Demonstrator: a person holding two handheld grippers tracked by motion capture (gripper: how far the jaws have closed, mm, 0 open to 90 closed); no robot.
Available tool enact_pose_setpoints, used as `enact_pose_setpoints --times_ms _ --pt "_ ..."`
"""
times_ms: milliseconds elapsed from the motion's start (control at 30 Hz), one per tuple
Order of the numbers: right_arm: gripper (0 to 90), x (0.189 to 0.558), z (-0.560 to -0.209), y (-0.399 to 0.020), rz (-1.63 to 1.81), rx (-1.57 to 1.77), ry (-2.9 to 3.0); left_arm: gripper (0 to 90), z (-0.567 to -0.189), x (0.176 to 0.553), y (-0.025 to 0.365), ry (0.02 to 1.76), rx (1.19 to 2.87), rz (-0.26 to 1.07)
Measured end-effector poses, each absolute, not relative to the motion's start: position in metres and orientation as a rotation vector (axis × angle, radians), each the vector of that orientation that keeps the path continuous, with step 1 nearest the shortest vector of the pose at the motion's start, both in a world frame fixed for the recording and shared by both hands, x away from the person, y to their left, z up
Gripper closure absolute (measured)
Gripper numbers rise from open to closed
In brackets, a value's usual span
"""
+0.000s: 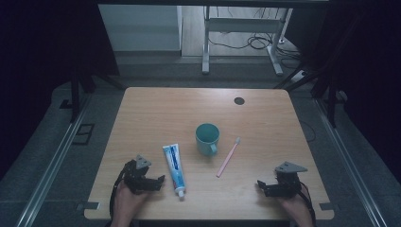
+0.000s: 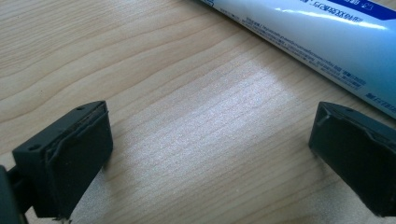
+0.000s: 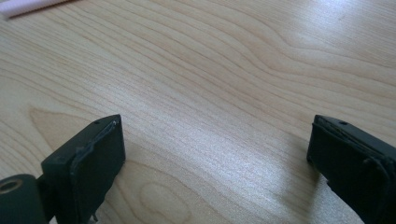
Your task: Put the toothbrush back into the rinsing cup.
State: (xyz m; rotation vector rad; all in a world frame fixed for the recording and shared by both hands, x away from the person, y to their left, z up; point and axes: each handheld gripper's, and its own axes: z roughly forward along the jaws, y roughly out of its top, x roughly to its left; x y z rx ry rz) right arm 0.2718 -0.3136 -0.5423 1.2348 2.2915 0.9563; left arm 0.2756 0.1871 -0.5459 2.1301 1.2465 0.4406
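A white and blue toothpaste tube (image 1: 173, 169) lies on the wooden table (image 1: 156, 113), cap toward the front edge. A teal mug (image 1: 207, 138) stands upright in the middle, with a pink toothbrush (image 1: 228, 157) lying just right of it. My left gripper (image 1: 157, 181) rests near the front left, open and empty, just left of the tube. In the left gripper view the tube (image 2: 317, 37) crosses the top right beyond the open left gripper (image 2: 210, 135). My right gripper (image 1: 261, 185) sits open and empty at the front right. The right gripper view has the toothbrush handle (image 3: 28, 7) at the top left, far from the right gripper (image 3: 215, 144).
A dark round grommet (image 1: 239, 100) sits near the table's far right corner. Metal rails (image 1: 52, 165) run along the floor on both sides. Beyond the table stand the legs of a white desk (image 1: 206, 47) with cables on the floor.
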Motion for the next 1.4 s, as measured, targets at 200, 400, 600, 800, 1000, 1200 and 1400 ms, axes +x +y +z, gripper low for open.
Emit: enact_pose_setpoints --times_ms 200,400,600,800,1000,1200,1400 --pt "3.9 0.272 -0.542 -0.314 0.957 1.235 2.293 0.0 -0.546 0.276 0.187 1.252 2.126 0.444" --pt "3.9 0.271 -0.542 -0.313 0.959 1.228 2.295 0.0 -0.546 0.276 0.187 1.252 2.125 0.444" --pt "4.1 0.27 -0.542 -0.313 0.962 1.218 2.305 0.0 -0.546 0.276 0.187 1.253 2.125 0.444" --pt "8.4 0.269 -0.542 -0.314 0.982 1.204 2.305 0.0 -0.546 0.276 0.187 1.253 2.125 0.444" --pt "13.3 0.27 -0.539 -0.316 1.0 1.202 2.323 0.0 -0.546 0.276 0.187 1.253 2.125 0.444" --pt "14.7 0.269 -0.533 -0.315 0.996 1.177 2.324 0.0 -0.546 0.276 0.187 1.253 2.125 0.444" --pt "19.3 0.268 -0.53 -0.314 1.0 1.17 2.343 0.0 -0.546 0.276 0.187 1.253 2.126 0.444"
